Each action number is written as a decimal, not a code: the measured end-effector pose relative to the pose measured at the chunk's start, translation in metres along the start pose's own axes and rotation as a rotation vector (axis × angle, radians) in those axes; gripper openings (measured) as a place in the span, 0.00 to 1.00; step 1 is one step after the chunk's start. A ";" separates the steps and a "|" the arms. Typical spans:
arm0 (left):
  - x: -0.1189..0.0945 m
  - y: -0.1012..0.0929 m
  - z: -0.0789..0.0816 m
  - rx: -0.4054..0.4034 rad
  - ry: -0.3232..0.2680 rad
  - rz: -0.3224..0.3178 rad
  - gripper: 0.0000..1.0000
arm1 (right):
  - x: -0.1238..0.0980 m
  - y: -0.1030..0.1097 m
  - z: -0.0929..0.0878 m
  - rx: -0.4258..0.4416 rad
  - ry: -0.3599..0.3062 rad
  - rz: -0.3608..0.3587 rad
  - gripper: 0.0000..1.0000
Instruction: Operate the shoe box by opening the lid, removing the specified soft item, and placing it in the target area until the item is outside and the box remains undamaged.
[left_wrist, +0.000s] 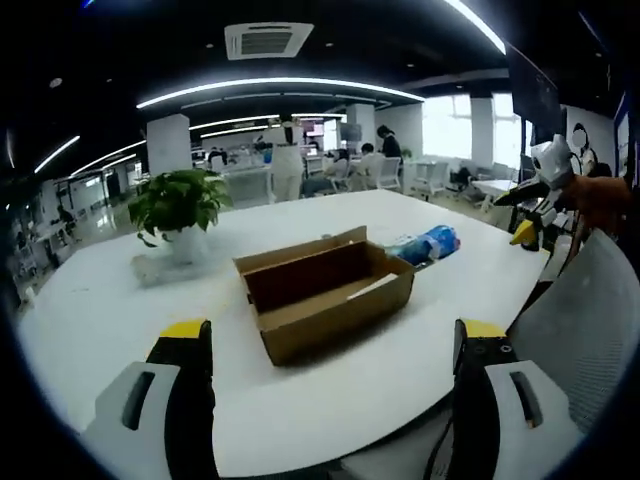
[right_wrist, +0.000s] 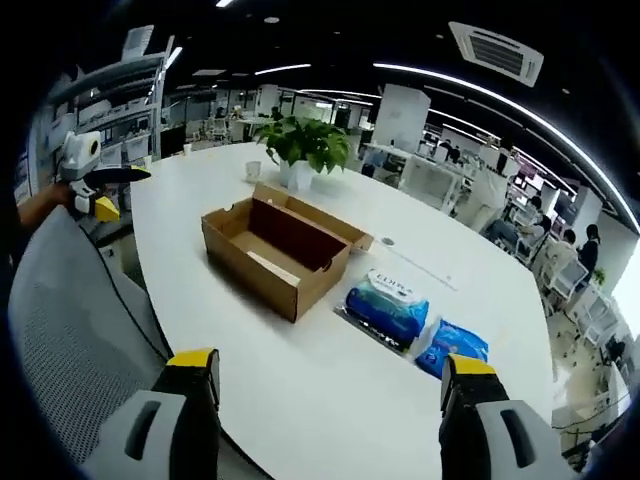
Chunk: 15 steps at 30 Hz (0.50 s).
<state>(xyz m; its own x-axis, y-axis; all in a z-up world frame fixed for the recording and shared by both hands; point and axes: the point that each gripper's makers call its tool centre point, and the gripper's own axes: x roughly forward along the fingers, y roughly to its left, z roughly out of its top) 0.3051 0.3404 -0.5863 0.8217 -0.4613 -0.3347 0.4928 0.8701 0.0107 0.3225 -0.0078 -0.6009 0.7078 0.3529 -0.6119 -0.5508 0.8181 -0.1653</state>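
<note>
An open brown cardboard shoe box (left_wrist: 325, 295) lies on the white table (left_wrist: 90, 320), its lid flap standing up along the far side. A pale strip shows inside it (left_wrist: 372, 287). Just past the box lies a blue soft pack (left_wrist: 425, 245). My left gripper (left_wrist: 332, 332) hovers over the table's near edge, open and holding nothing. In the right gripper view the same box (right_wrist: 280, 250) sits mid-table, with two blue soft packs (right_wrist: 390, 305) (right_wrist: 450, 345) to its right. My right gripper (right_wrist: 328, 368) is open too, short of the table edge.
A potted plant (left_wrist: 180, 205) (right_wrist: 305, 145) stands behind the box. A grey mesh chair back (right_wrist: 70, 330) (left_wrist: 580, 330) is close to both grippers. The other gripper, hand-held, appears at each view's side (left_wrist: 540, 195) (right_wrist: 90, 180). Office desks and people fill the background.
</note>
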 end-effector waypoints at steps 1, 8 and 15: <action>0.000 -0.001 -0.002 -0.006 -0.002 0.000 0.99 | 0.002 0.001 0.003 0.000 -0.001 0.011 0.89; 0.002 -0.004 -0.003 0.004 -0.002 0.001 0.99 | 0.016 0.008 0.032 -0.094 -0.033 0.061 0.88; 0.004 -0.010 -0.002 0.025 0.004 0.000 0.99 | 0.035 0.010 0.060 -0.163 -0.063 0.103 0.80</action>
<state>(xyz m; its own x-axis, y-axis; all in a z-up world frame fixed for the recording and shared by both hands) 0.3026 0.3303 -0.5894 0.8206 -0.4608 -0.3381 0.5000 0.8653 0.0340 0.3680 0.0397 -0.5775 0.6672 0.4632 -0.5834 -0.6826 0.6936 -0.2300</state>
